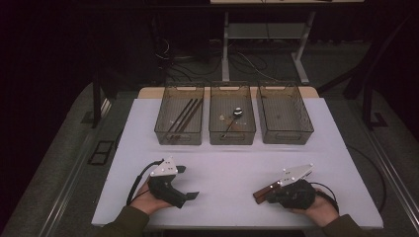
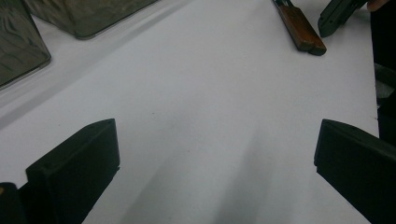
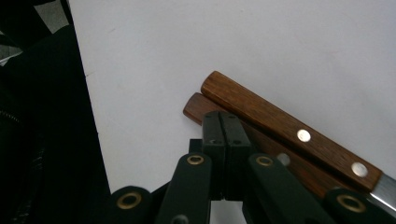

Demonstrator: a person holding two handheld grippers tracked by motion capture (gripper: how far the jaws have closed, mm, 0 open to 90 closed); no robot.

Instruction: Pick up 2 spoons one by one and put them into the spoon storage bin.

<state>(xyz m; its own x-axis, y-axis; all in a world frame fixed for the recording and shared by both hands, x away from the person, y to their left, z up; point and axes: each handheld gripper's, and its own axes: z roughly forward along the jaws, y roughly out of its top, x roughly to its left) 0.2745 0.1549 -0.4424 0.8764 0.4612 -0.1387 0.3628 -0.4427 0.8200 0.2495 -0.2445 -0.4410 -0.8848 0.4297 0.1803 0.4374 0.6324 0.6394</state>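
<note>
Right tongs, jaws pressed together, hover over two wooden-handled knives lying side by side on the white worktop; left tongs stand wide open, empty. Stiff and probably fairly light, these knives look best gripped across their riveted handles, away from the slippery steel blades.

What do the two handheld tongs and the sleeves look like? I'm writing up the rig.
Both are black pistol-shaped units. The left tongs and the right tongs each carry a pale grey three-cornered plate on top and trail a black cable. Brass-coloured rivets dot the right one's linkage; the jaws are flat black blocks. The sleeves are dark olive.
</note>
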